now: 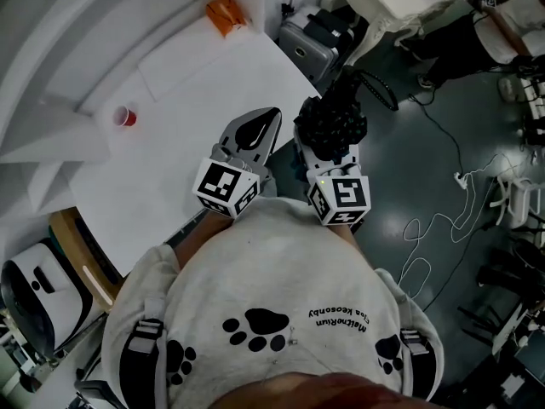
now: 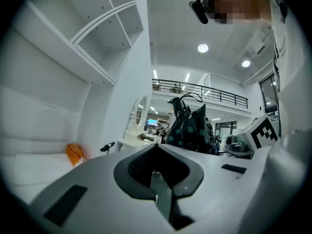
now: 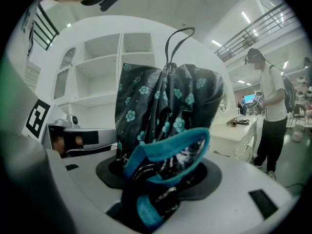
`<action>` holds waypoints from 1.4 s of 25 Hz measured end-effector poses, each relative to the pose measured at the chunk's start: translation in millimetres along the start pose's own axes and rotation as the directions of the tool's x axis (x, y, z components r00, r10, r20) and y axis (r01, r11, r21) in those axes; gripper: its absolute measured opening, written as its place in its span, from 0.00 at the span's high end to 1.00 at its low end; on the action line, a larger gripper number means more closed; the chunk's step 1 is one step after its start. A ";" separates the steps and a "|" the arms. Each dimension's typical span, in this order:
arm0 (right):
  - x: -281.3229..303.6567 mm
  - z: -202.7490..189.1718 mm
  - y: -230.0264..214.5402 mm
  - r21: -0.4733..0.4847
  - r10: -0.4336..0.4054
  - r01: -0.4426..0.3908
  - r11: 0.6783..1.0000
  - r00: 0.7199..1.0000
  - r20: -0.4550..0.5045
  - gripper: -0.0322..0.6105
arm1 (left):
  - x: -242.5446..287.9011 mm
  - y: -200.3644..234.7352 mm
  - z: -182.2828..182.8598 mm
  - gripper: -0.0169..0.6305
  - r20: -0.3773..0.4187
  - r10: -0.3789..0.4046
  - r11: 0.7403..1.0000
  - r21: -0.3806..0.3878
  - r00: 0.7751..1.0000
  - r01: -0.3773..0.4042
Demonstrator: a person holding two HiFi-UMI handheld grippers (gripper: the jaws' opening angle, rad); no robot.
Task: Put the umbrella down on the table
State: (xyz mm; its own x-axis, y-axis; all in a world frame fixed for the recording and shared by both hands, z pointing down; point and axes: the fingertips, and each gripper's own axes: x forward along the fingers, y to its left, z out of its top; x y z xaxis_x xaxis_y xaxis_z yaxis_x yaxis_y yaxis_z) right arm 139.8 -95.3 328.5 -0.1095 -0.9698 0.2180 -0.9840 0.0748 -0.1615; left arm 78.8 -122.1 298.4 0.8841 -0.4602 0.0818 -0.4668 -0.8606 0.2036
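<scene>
Glossy cloth umbrella [image 3: 165, 101], matt white table [image 1: 187, 118]

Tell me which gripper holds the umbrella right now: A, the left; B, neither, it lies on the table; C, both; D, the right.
D: the right gripper has its jaws shut on the folded flowered umbrella, while the left gripper has its jaws together with nothing between them.
</scene>
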 end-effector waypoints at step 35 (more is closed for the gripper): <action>117.2 -70.8 -32.6 -0.024 0.128 -0.135 0.991 0.976 -0.175 0.52 | 53.2 101.3 -74.4 0.95 -0.054 0.148 0.987 -0.053 0.987 -0.151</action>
State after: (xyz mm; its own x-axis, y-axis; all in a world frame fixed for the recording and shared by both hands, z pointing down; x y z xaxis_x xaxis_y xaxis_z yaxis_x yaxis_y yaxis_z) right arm 149.1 -195.0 427.5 -0.2577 -0.8964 0.3607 -0.9635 0.2103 -0.1658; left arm 80.4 -217.5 396.0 0.8050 -0.5702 0.1638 -0.5931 -0.7683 0.2406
